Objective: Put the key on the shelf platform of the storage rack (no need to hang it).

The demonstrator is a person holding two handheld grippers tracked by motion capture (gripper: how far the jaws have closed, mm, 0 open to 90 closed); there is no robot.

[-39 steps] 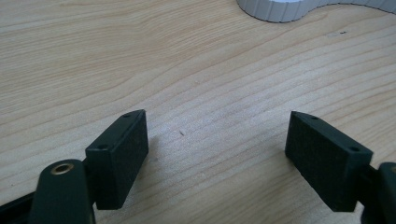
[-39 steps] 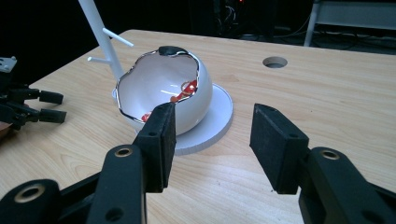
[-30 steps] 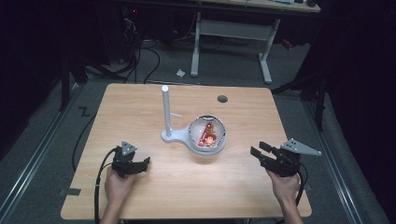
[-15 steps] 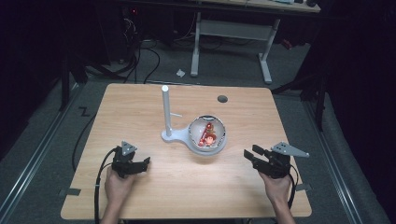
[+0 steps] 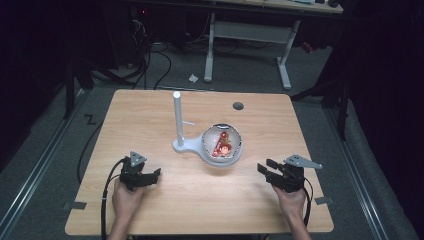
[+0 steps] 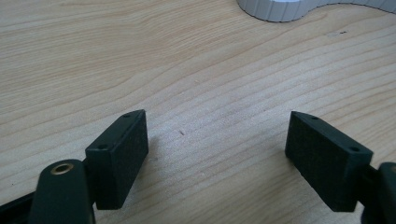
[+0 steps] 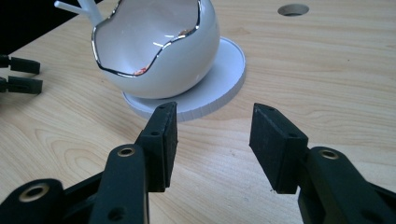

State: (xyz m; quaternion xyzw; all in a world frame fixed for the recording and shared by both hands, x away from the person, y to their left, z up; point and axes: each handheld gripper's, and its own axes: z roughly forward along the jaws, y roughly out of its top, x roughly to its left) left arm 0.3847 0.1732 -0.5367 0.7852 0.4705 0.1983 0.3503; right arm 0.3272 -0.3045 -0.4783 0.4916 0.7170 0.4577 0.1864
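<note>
While both grippers rest empty, left gripper (image 5: pixel 150 176) jaws wide, right gripper (image 5: pixel 264 169) jaws partly apart, approach is pending: advance right toward egg-shaped bowl (image 5: pixel 222 144) at ten o'clock.

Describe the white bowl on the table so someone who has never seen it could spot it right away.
Start at the wooden table and find the tall white post near its middle. Right of the post's foot, on the same white base, sits the bowl. It is a rounded white shell with a wavy silver rim and red things inside.
</note>
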